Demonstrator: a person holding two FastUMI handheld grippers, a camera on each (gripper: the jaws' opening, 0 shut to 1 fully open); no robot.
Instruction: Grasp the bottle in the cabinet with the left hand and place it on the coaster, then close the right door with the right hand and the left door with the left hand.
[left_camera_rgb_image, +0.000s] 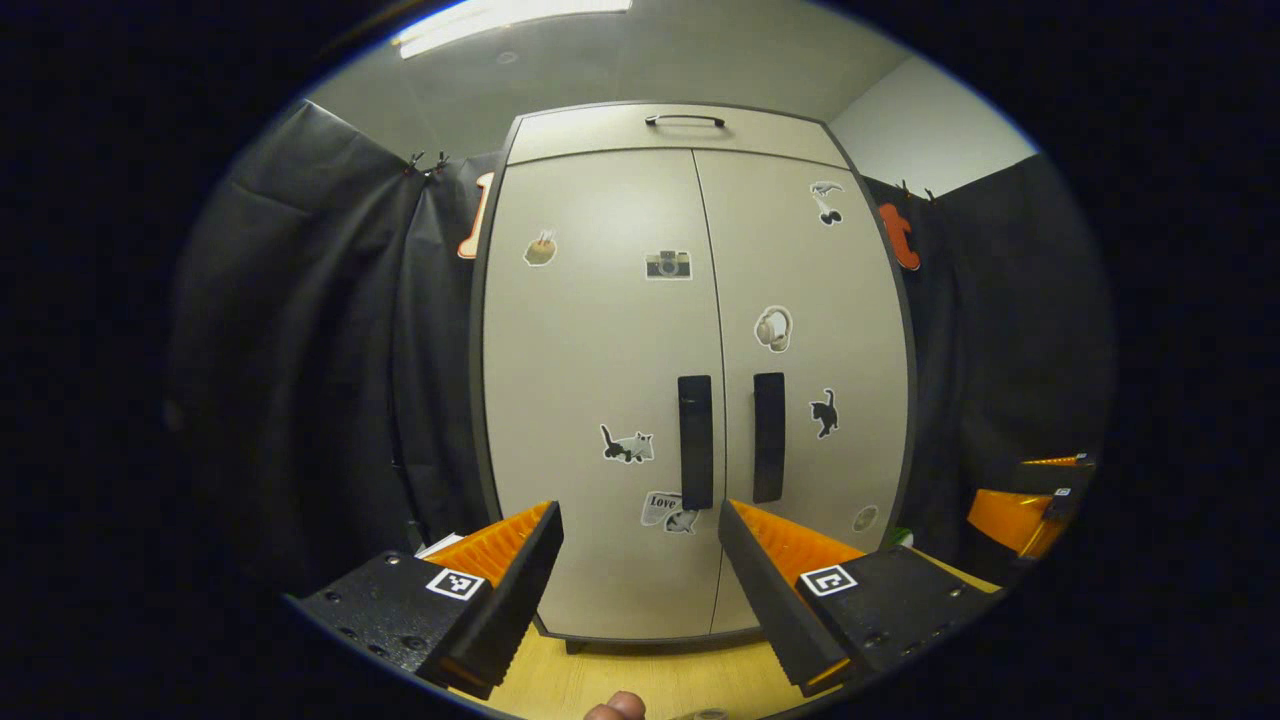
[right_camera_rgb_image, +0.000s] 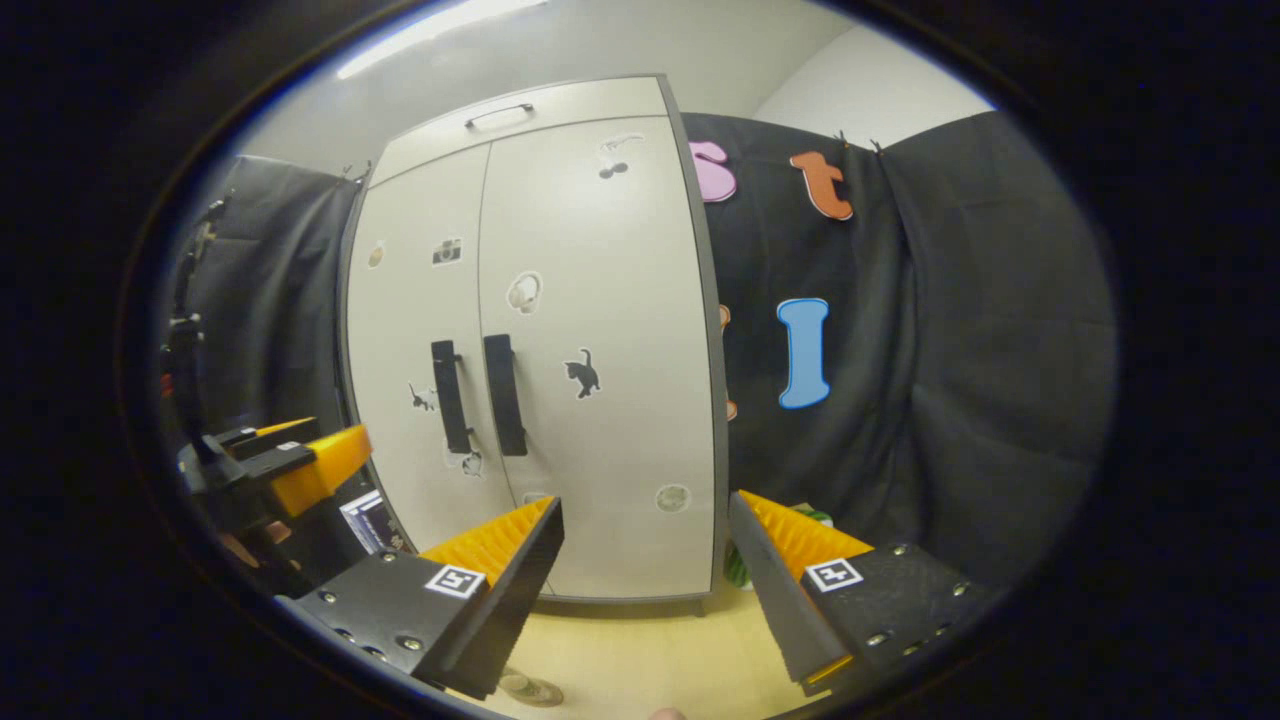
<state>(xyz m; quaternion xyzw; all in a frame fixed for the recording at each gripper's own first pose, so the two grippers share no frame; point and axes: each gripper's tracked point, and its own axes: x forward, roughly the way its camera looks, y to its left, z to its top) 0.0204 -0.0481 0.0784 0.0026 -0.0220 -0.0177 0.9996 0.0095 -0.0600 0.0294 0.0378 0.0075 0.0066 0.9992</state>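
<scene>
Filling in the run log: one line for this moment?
cabinet: both doors shut | left gripper: open | right gripper: open

A staged recording booth, not a home. Black cloth drapes the walls from 9 to 3 o'clock around a sticker-covered cabinet at 12. It stands on a wooden table under a ceiling strip light.

Pale grey cabinet with black handles, black-and-white cat stickers, on light wooden table
</scene>
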